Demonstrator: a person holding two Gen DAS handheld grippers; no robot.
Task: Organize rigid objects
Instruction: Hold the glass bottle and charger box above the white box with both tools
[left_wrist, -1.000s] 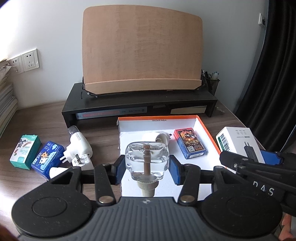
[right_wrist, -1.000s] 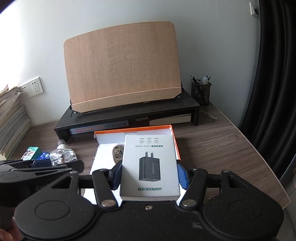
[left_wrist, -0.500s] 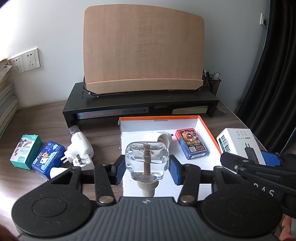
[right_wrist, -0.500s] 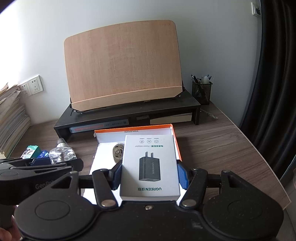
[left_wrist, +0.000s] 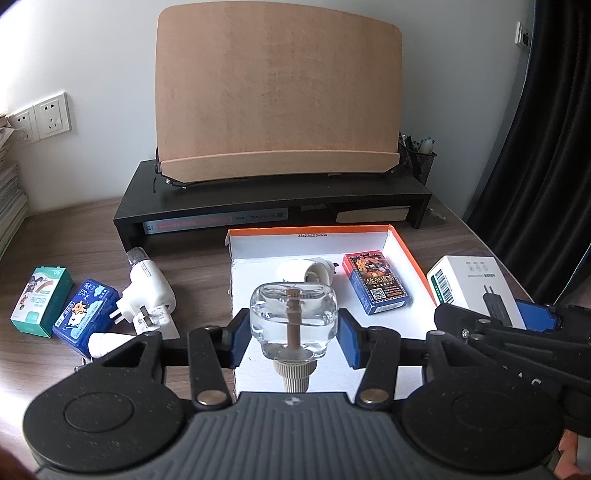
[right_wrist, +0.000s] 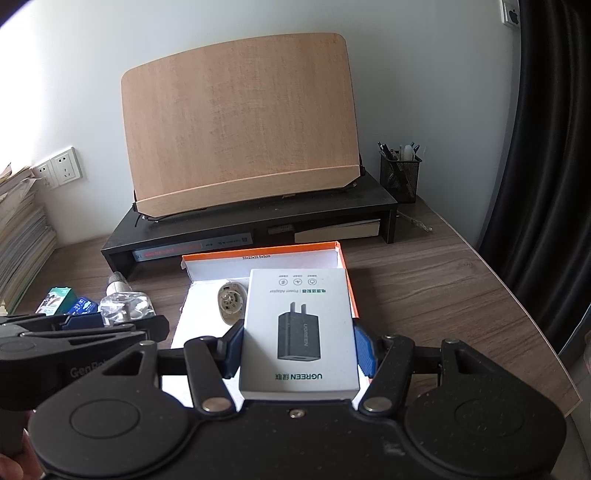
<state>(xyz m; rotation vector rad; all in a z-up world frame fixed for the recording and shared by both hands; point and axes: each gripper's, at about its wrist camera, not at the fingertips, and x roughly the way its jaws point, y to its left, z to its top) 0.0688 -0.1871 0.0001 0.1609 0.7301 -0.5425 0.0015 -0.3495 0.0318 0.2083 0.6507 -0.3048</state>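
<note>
- The clear liquid bottle (left_wrist: 293, 320) sits clamped between the blue pads of my left gripper (left_wrist: 293, 334), held above the near-left part of the white tray (left_wrist: 402, 246) with the orange rim.
- Its long axis runs along my fingers: the ribbed beige cap points back toward my palm, the squared clear base points away toward the tray's far edge. A tan wick runs down the middle.
- My right gripper (right_wrist: 298, 349) is closed on the white adapter box (right_wrist: 298, 332), pads pressing its two long sides. The box lies flat, its long axis also along the fingers, the printed brand name at the near end, reading upside down to me.
- The box hangs over the tray's right edge; from the left camera its far end overlaps the orange rim there.
- The relation that matters, as I judge it: both loads already hang over or at the tray, the bottle on the left half and the box on the right, so each hand is nearest its own side and need only go down.
- In the tray lie a card deck box (left_wrist: 376, 282) toward the right wall and a white plug piece (left_wrist: 308, 272) near the middle; the bottle half hides the latter, so I cannot tell its exact shape.
- Left of the tray, on the desk (left_wrist: 85, 236), lie a white plug-in unit (left_wrist: 147, 291), a blue box (left_wrist: 85, 314) and a green box (left_wrist: 40, 301), well apart from my claws.
</note>
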